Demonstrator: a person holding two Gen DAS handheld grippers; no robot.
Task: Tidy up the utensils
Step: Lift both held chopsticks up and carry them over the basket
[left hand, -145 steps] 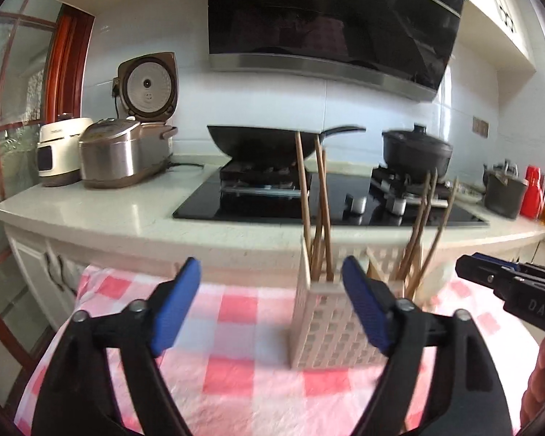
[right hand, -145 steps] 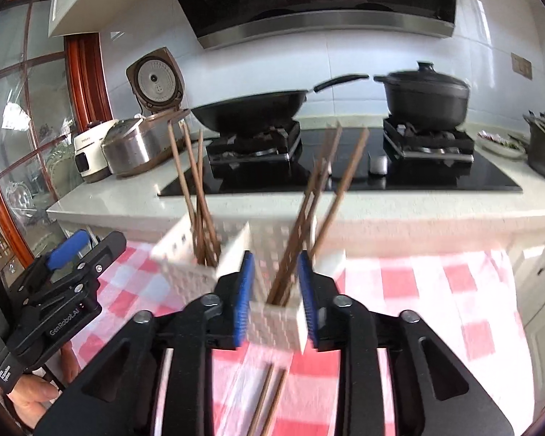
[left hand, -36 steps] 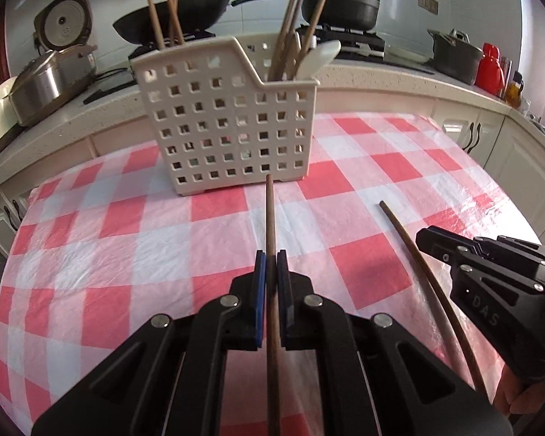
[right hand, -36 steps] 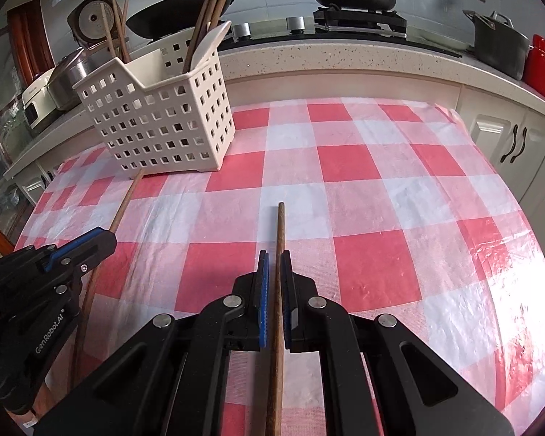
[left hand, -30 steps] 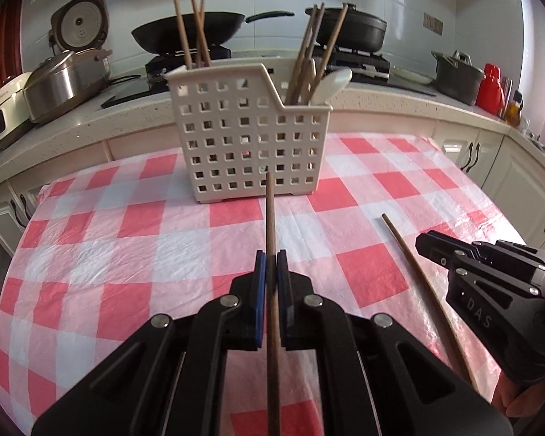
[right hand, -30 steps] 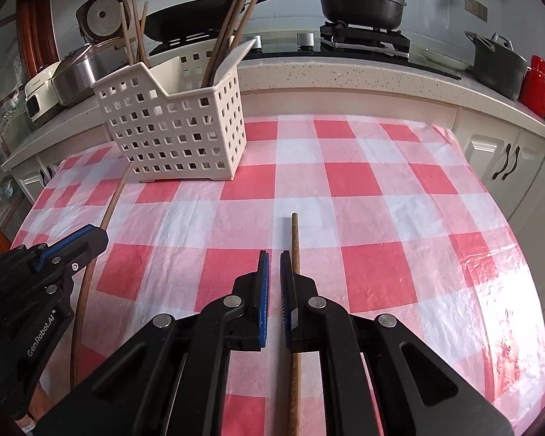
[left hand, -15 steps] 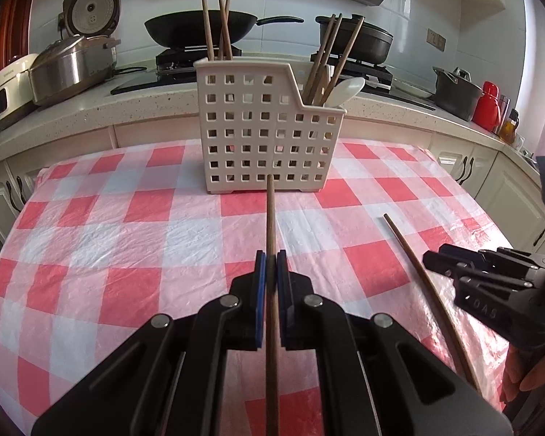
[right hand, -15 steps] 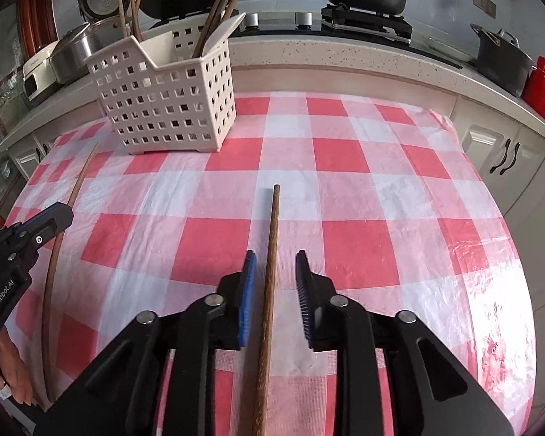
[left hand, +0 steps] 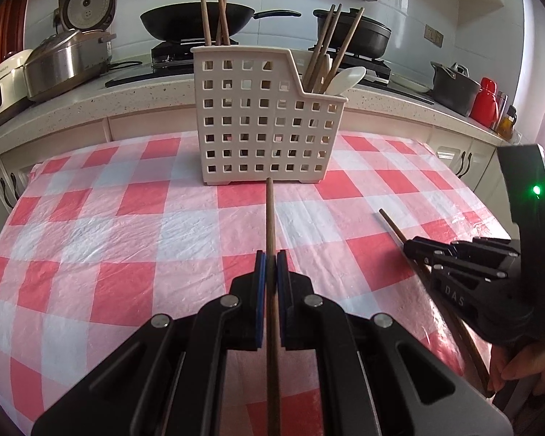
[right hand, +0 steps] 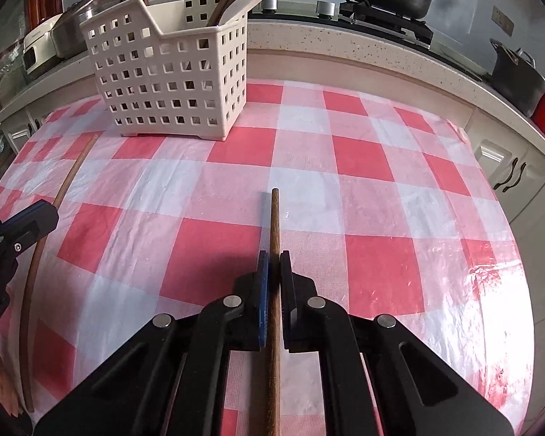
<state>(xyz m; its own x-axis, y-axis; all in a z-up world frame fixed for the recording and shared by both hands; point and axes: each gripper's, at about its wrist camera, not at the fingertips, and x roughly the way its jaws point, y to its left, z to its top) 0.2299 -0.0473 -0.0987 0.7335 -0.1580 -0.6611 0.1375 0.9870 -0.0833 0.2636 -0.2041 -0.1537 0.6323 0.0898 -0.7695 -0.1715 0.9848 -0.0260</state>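
Note:
A white perforated basket (left hand: 265, 127) (right hand: 170, 72) stands on the red-checked tablecloth (left hand: 127, 218), with brown chopsticks and a white spoon (left hand: 345, 76) upright in it. My left gripper (left hand: 269, 258) is shut on a brown chopstick (left hand: 269, 214) whose tip points at the basket's base. My right gripper (right hand: 274, 258) has its jaws closing, and the pads press a second chopstick (right hand: 274, 218) that lies low over the cloth. In each wrist view the other gripper shows at the side, the right gripper (left hand: 408, 245) and the left gripper (right hand: 52, 214), each with its chopstick.
Behind the table runs a speckled counter (left hand: 91, 105) with a rice cooker (left hand: 69, 61), a stove with a wok (left hand: 196, 23) and a black pot (left hand: 363, 36). A red bottle (left hand: 485, 101) stands at the right. White cabinets (right hand: 508, 167) border the table's right edge.
My right gripper opened over its chopstick half a second ago, sank a little and has shut on it again. The left gripper keeps its chopstick with little movement.

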